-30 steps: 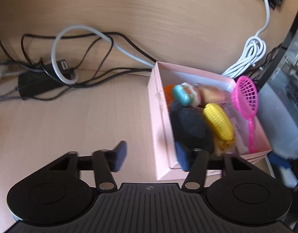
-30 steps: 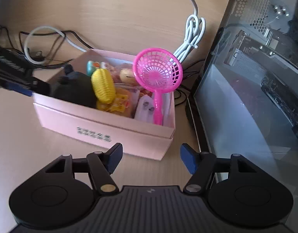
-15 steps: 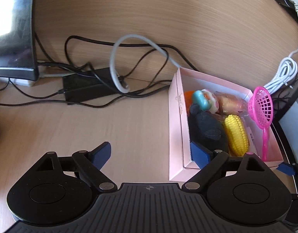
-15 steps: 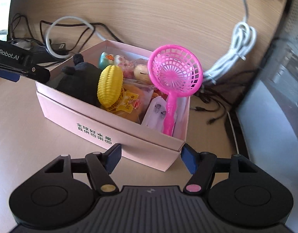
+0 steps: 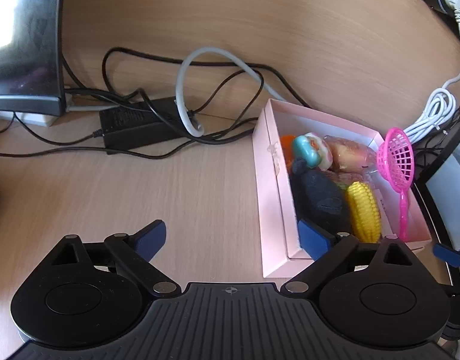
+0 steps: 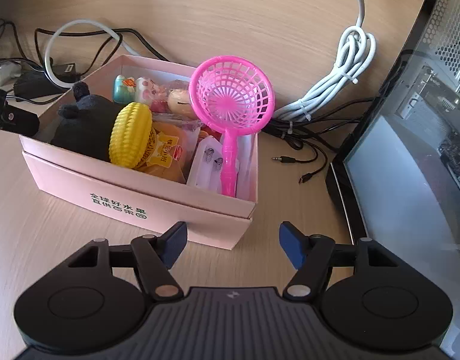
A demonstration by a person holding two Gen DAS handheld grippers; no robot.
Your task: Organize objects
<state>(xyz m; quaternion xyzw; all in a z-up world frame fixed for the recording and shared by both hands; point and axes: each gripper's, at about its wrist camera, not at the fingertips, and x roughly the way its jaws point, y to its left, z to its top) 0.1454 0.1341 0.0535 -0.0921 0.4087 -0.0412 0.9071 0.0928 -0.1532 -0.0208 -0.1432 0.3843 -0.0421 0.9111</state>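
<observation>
Pink box (image 6: pixel 157 201), pink strainer (image 6: pixel 231 99), ridged yellow corn (image 6: pixel 129 133), dark plush (image 6: pixel 82 126).

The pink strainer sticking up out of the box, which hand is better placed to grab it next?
Probably the right. The right gripper is open and empty, facing the pink strainer and its upright handle. The left gripper, jaws opening and empty, sits by the pink box's far side.

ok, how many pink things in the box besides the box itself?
1: the pink strainer, standing on its handle at the box's right end, net above the rim. Smaller pink items may be buried under the snacks.
</observation>
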